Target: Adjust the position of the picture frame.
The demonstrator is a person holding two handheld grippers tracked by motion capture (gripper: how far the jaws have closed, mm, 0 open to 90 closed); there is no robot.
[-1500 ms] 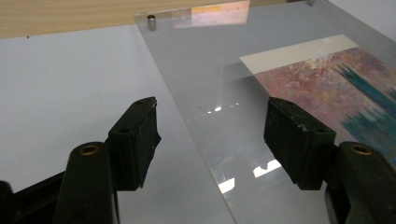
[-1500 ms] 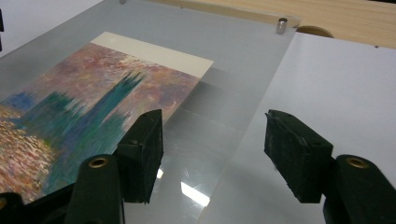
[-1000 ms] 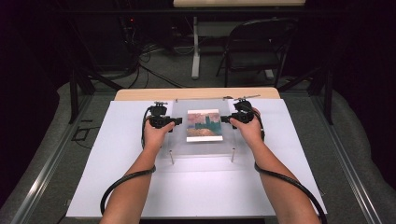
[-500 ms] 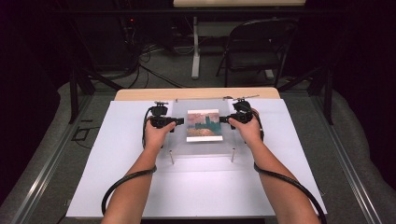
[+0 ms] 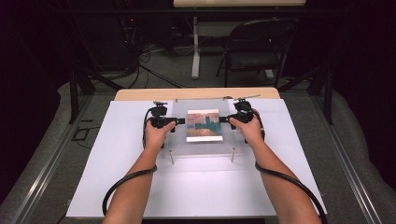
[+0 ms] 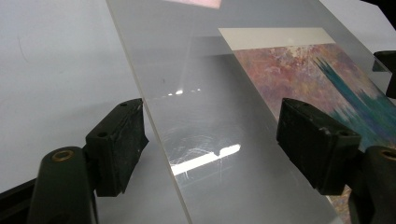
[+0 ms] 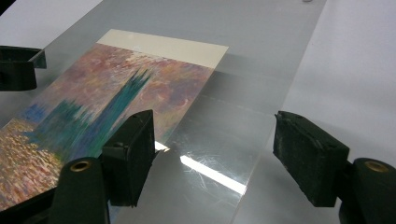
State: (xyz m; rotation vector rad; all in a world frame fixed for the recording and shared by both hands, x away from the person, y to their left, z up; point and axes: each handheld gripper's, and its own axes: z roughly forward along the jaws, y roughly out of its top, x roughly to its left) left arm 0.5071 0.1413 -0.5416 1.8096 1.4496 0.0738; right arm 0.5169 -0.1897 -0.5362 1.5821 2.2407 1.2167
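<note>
Both grippers are in at the sheet [image 5: 204, 127], a clear acrylic pane standing on short pegs [image 5: 172, 157] at the centre of the white table [image 5: 93, 177]; the left gripper [image 5: 176, 121] sits at the pane's nine o'clock edge, the right gripper [image 5: 225, 119] at its three o'clock edge, pointing at each other across it.

In the left gripper view the left gripper [image 6: 212, 142] stands wide, its jaws straddling the pane's edge, one pad below and one above, neither visibly pressing; in the right gripper view the right gripper [image 7: 215, 156] is just as wide, jaws set apart either side of the opposite edge, nothing clamped.

So this looks like the approach before a two-handed grasp; the next move calls for both sets of jaws to close on the rim together, evenly, so the pane comes up level and does not skid off its pegs.

The sheet itself: transparent, glossy, scuffed with fine swirls where a light strip reflects; a print [image 5: 203, 125] shows at its middle, pinks and oranges with a teal tower shape and a cream band at twelve o'clock; whether the print lies on top or beneath, hard to tell.
</note>
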